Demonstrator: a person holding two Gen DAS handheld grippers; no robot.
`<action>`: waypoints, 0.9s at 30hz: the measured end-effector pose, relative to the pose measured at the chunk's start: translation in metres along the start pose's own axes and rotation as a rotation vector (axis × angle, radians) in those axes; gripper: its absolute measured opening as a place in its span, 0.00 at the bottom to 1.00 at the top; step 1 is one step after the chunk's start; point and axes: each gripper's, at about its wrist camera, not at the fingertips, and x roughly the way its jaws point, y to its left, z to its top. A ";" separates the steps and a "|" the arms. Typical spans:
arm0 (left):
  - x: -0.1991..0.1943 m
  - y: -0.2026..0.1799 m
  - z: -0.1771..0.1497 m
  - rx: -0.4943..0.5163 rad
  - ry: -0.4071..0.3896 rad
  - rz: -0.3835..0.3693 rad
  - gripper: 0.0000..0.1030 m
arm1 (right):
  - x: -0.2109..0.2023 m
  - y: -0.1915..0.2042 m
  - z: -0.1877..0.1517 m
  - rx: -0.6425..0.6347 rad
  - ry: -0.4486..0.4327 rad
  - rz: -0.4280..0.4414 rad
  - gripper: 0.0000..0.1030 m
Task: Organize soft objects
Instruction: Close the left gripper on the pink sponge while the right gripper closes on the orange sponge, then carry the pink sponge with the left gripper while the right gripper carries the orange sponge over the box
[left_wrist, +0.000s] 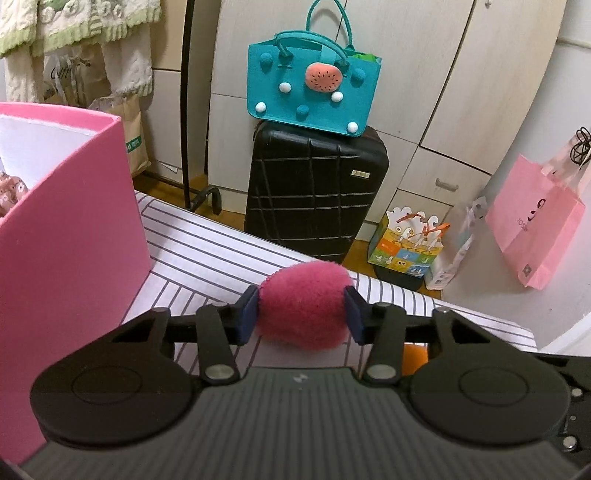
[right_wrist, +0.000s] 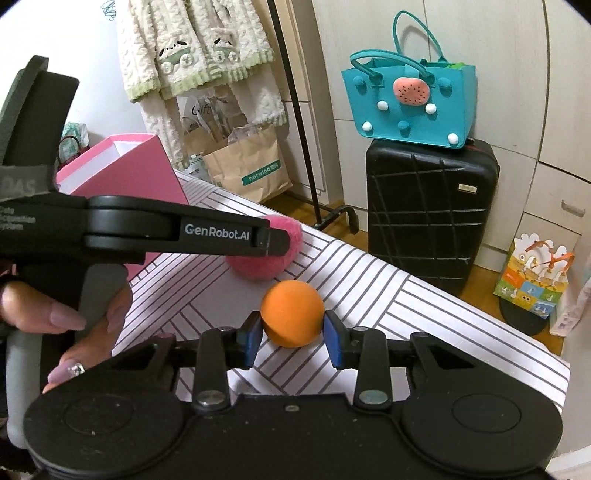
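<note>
Striped white-and-purple cloth covers the table, whose far edge faces pale wardrobe doors. Near that edge the left gripper clamps a fuzzy pink ball, and just beside it the right gripper pinches an orange ball. At the table's left side stands a pink box. On the floor beyond, a black suitcase carries a teal felt bag; a pink paper bag hangs to the right, and cream knitwear hangs on a rack.
</note>
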 end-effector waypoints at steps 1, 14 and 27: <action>0.000 0.000 0.000 0.004 -0.001 0.001 0.41 | -0.001 0.000 0.000 0.002 0.002 -0.001 0.39; -0.027 -0.005 -0.007 0.075 -0.027 -0.046 0.38 | -0.043 0.005 -0.014 0.072 -0.014 -0.091 0.39; -0.103 -0.012 -0.025 0.245 -0.024 -0.165 0.38 | -0.099 0.042 -0.035 0.110 -0.038 -0.187 0.39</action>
